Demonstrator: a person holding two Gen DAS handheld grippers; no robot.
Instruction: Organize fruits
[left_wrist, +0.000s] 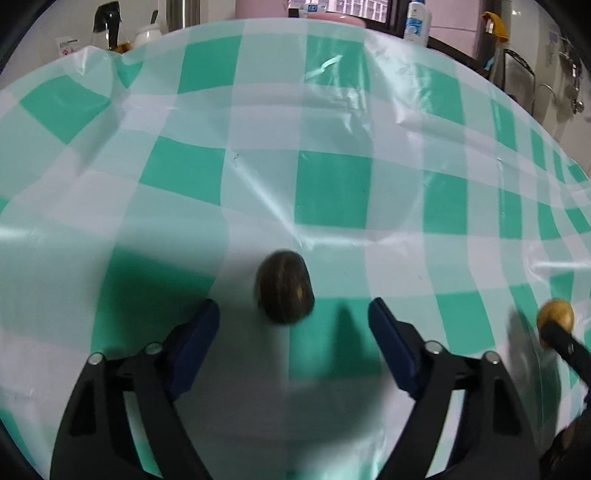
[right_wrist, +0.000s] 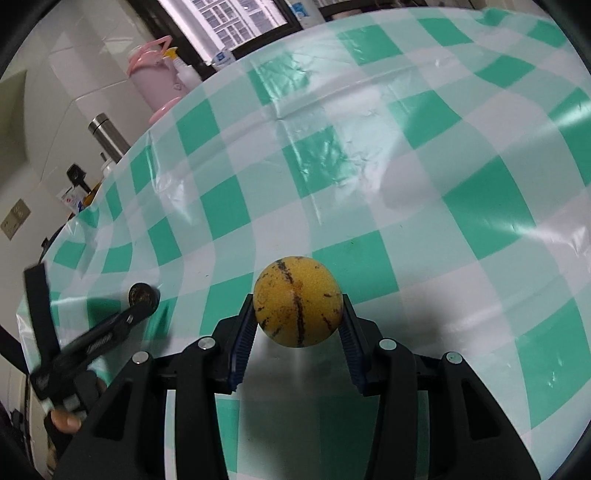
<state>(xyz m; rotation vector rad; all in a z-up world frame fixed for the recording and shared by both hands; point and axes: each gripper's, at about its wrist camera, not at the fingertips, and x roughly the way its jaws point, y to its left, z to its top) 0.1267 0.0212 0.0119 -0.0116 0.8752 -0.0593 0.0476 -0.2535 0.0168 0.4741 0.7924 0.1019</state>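
A dark brown oval fruit (left_wrist: 284, 287) lies on the green-and-white checked tablecloth (left_wrist: 332, 192), just ahead of my left gripper (left_wrist: 293, 314). Its blue pads stand apart on either side of the fruit and do not touch it. My right gripper (right_wrist: 298, 314) is shut on a yellow round fruit with dark streaks (right_wrist: 297, 302), held a little above the cloth (right_wrist: 369, 184). The same yellow fruit (left_wrist: 555, 314) shows at the right edge of the left wrist view. The dark fruit (right_wrist: 142, 295) and the left gripper's arm show at the left of the right wrist view.
Along the table's far edge stand a pink jug (right_wrist: 155, 81), a steel flask (right_wrist: 107, 138), a white bottle (left_wrist: 417, 22) and small boxes. A tap and sink (left_wrist: 546, 96) lie to the right. A person's fingers (right_wrist: 64, 421) hold the left gripper's handle.
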